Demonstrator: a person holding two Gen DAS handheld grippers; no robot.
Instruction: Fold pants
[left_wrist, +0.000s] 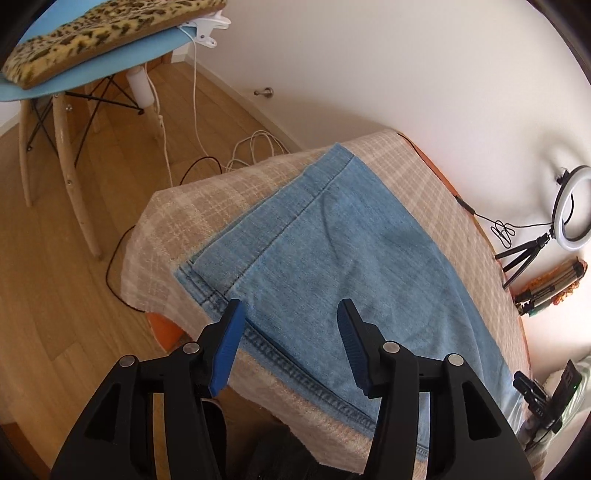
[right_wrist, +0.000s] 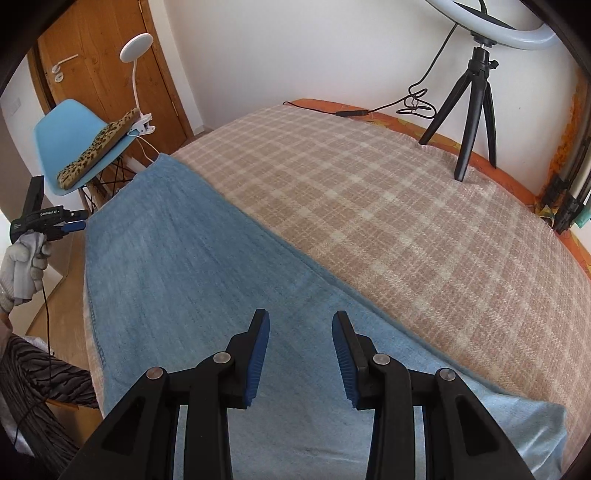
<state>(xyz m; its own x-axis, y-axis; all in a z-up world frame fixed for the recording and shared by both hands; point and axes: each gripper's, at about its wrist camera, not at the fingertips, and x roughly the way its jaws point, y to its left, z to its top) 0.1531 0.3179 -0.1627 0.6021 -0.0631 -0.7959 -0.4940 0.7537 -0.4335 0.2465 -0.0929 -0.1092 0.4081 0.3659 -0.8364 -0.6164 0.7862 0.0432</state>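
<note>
Light blue denim pants (left_wrist: 332, 251) lie flat, folded lengthwise, on a beige plaid blanket (left_wrist: 424, 173). Their hem end lies near the blanket's left edge (left_wrist: 199, 277). My left gripper (left_wrist: 290, 310) is open and empty, hovering just above the hem end. The pants also show in the right wrist view (right_wrist: 177, 258), running from the far left corner to the near right. My right gripper (right_wrist: 301, 321) is open and empty above the pants' wider end. The left gripper also shows in the right wrist view (right_wrist: 72, 220), held by a gloved hand (right_wrist: 22, 266) beside the pants.
A blue chair (left_wrist: 110, 55) with a leopard cushion (left_wrist: 92, 33) stands on the wood floor, with cables (left_wrist: 251, 147) beside it. A ring light on a black tripod (right_wrist: 476, 99) stands on the blanket's far right. A wooden door (right_wrist: 103, 62) is behind the chair.
</note>
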